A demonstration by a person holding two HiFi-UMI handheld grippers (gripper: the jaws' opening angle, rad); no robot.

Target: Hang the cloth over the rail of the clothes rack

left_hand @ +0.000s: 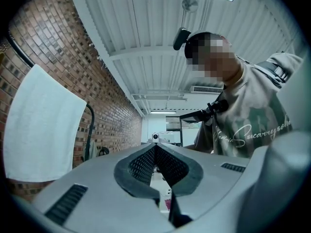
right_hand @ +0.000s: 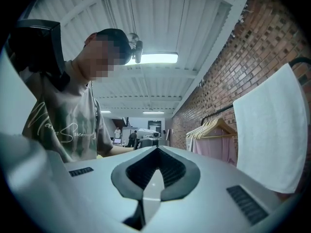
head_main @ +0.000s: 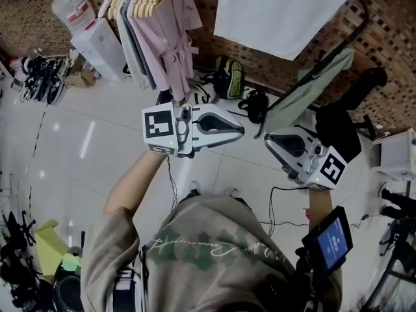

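Left tongs (head_main: 242, 132), right tongs (head_main: 267, 139); cloth (head_main: 279, 12) vertical

The white tiled floor (head_main: 84, 148) carries shoes (head_main: 40, 77) at ten o'clock, a water dispenser (head_main: 97, 47) at eleven, a backpack (head_main: 229, 77) and a black bag (head_main: 255, 104) near twelve, and cables (head_main: 286, 190) at four, while the rack's rail (head_main: 361, 8) at one bears a white cloth (head_main: 279, 12).

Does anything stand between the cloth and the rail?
Nothing visible does. The cloth already hangs over the rail. The left gripper and right gripper are shut, empty and clear of it.
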